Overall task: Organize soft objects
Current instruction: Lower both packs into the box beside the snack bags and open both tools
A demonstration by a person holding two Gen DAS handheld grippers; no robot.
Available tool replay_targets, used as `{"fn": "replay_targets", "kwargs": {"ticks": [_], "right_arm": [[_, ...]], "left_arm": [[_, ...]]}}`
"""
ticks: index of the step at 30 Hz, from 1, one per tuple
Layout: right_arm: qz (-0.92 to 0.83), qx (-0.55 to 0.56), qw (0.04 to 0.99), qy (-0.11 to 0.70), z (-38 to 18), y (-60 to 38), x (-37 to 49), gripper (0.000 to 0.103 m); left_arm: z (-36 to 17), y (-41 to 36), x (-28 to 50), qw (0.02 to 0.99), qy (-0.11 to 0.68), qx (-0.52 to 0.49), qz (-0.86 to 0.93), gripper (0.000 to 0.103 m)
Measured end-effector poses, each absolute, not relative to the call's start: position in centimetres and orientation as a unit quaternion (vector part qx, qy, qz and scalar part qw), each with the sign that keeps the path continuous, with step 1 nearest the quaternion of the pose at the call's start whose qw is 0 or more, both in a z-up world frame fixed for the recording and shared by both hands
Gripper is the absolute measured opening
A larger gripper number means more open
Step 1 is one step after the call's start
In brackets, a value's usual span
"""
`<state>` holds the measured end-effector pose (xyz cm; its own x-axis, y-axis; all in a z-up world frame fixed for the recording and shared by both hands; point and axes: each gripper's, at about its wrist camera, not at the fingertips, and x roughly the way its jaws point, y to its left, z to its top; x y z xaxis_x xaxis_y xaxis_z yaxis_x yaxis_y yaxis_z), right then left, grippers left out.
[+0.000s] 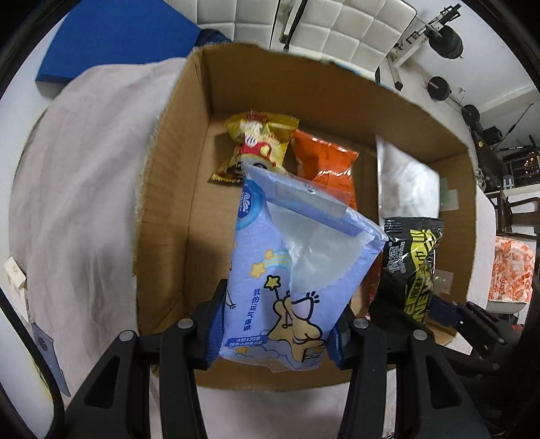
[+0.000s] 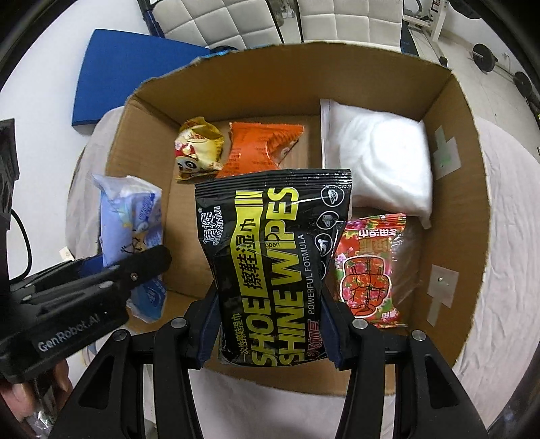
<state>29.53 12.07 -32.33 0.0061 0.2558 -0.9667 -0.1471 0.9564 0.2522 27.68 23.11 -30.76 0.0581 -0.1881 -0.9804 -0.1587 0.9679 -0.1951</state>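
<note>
My left gripper point(image 1: 275, 332) is shut on a light blue tissue pack point(image 1: 293, 270) and holds it over the open cardboard box point(image 1: 168, 189). My right gripper point(image 2: 268, 332) is shut on a black and yellow shoe wipes pack point(image 2: 270, 256) over the same box point(image 2: 472, 189). Inside the box lie a yellow snack bag point(image 2: 199, 148), an orange snack bag point(image 2: 260, 148), a white cotton bag point(image 2: 378, 158) and a red flowered pack point(image 2: 369, 270). The tissue pack point(image 2: 131, 223) and left gripper point(image 2: 111, 280) show at the left of the right wrist view. The wipes pack point(image 1: 411, 266) shows in the left wrist view.
The box stands on a surface covered with a pale cloth point(image 1: 84, 202). A blue pad point(image 1: 111, 37) lies on the floor beyond it. White padded chairs point(image 2: 236, 20) and gym weights point(image 1: 442, 40) stand at the back.
</note>
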Motion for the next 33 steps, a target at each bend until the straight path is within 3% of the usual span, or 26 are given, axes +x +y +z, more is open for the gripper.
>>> {"fn": "replay_targets", "kwargs": {"ticks": [21,23,27,30,33], "right_arm": [[0.13,0.048,0.689,0.712,-36.3,12.4,31.1,0.057],[0.129,0.046,0.688,0.713,-36.7,12.4,31.3,0.059],[0.128,0.043,0.69,0.711,-36.6,12.1,31.5,0.076],[0.124,0.037,0.694,0.708,-36.3,11.8,31.7,0.083],[0.117,0.024,0.702,0.703,-35.6,11.4,31.8,0.096]], "left_arm": [[-33.4,23.8,28.7,0.7,0.701,-0.139,0.002,0.049],[-33.7,24.0,28.6,0.695,0.704,-0.147,0.004,0.053],[-33.6,24.5,28.6,0.701,0.698,-0.146,0.017,0.057],[-33.0,24.6,28.5,0.709,0.691,-0.143,0.024,0.064],[-31.7,24.3,28.3,0.723,0.678,-0.126,0.027,0.089]]}}
